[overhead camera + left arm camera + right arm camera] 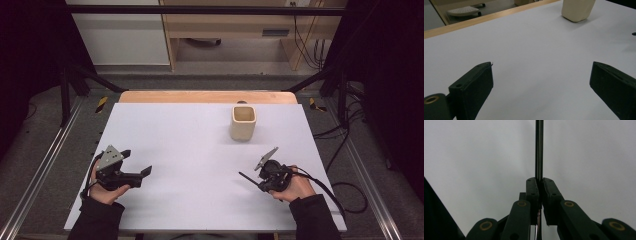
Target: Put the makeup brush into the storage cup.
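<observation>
Rod (539, 147), thin and dark, is clamped between the jaws of your right gripper (539, 180); in the right gripper view the pads press on it from both sides and it runs straight up beyond them over the pale table surface. From the high view the rod (246, 178) sticks out of that gripper (256, 184) toward your left, low over the white table (190, 150), near your edge on the right side.

Your left gripper (136, 163) sits at the near left of the table, resting in your hand and pointing toward the middle. Its jaws stand wide apart with nothing between them; the left gripper view has only bare white surface in the gap (541, 82).

Farther out, a cream square-sided cup (243, 122) stands upright on the table, beyond your right gripper and well apart from both. It appears at the top of the left gripper view too (577, 10). Behind it runs the table's wooden far edge (200, 96).
</observation>
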`<state>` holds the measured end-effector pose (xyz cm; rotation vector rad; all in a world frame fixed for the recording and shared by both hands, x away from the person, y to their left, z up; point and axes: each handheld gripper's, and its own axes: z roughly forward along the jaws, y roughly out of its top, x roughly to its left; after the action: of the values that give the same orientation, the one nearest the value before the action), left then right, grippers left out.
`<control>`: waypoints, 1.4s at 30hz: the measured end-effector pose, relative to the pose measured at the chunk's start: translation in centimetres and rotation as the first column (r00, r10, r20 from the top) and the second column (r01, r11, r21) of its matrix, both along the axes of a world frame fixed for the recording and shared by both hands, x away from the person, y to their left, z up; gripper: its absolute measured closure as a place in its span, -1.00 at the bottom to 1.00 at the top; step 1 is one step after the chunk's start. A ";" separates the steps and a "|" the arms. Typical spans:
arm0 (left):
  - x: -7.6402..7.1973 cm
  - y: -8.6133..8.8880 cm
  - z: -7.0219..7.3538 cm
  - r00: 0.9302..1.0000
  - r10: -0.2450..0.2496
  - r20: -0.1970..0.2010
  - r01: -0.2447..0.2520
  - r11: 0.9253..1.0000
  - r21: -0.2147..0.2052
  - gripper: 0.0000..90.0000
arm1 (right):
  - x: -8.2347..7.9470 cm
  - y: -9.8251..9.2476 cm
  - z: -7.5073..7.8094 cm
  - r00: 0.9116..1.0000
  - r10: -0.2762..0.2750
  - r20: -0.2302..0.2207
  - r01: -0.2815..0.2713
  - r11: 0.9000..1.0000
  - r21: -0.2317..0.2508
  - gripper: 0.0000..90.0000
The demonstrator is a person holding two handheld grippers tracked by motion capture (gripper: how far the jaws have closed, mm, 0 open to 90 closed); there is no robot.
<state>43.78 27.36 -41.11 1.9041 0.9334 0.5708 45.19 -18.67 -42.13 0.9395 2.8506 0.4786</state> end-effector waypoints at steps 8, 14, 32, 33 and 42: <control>-0.1 -0.5 0.0 1.000 -0.022 -0.001 0.022 1.000 0.009 -0.90 | 0.3 1.6 1.3 0.998 0.045 0.031 -0.046 0.999 0.014 0.87; -0.2 -0.9 0.1 0.999 -0.035 0.000 0.035 0.999 0.010 -0.90 | 0.6 3.4 2.1 0.996 0.080 0.046 -0.081 0.996 0.031 0.87; -0.5 -2.7 0.1 0.995 -0.099 -0.008 0.099 0.994 0.037 -0.90 | 1.2 6.0 4.0 0.988 0.140 0.063 -0.143 0.989 0.047 0.87; -0.5 -2.8 0.1 0.995 -0.103 -0.008 0.104 0.994 0.038 -0.90 | 1.2 6.1 4.1 0.987 0.145 0.064 -0.148 0.988 0.044 0.87; -0.7 -3.9 0.2 0.990 -0.137 -0.007 0.138 0.989 0.054 -0.90 | 1.6 7.1 4.8 0.981 0.178 0.077 -0.182 0.982 0.056 0.87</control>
<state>43.09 23.50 -40.90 2.0010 0.7886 0.5152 46.75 -11.59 -37.35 0.6610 2.8838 0.6100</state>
